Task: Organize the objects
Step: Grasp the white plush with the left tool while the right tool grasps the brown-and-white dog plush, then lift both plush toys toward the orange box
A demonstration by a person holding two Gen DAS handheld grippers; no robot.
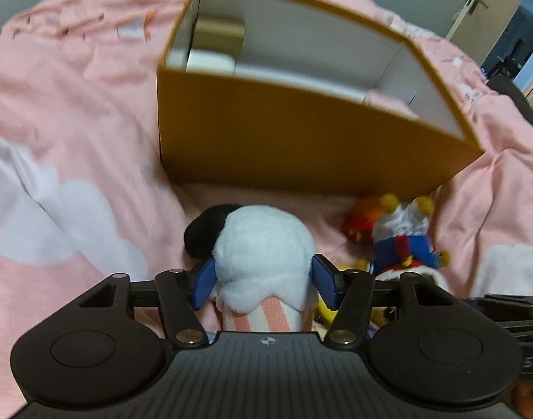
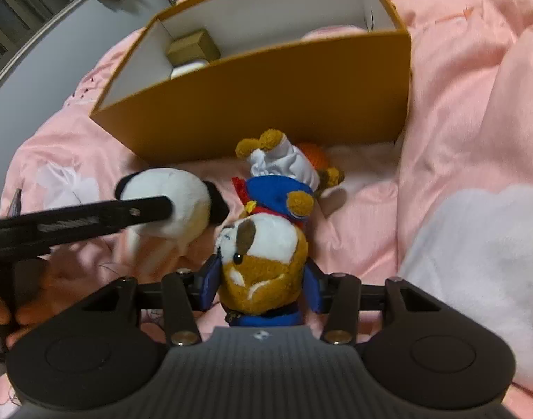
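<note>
My left gripper (image 1: 263, 281) is shut on a white plush toy with black ears and pink-striped body (image 1: 263, 255), just in front of an open orange cardboard box (image 1: 283, 139). It also shows in the right wrist view (image 2: 175, 202), with the left gripper's arm across it. My right gripper (image 2: 263, 279) is shut on a brown-and-white hamster plush in blue and white clothes (image 2: 266, 244), lying head toward me; it also shows in the left wrist view (image 1: 402, 241). The box (image 2: 266, 104) holds a small tan box (image 2: 193, 47) and a white item (image 2: 187, 70).
Everything lies on a pink bedspread with white cloud patches (image 1: 74, 122). A small orange plush (image 2: 313, 155) sits behind the hamster against the box wall. A door (image 1: 475, 3) and a dark chair stand at the far right of the left wrist view.
</note>
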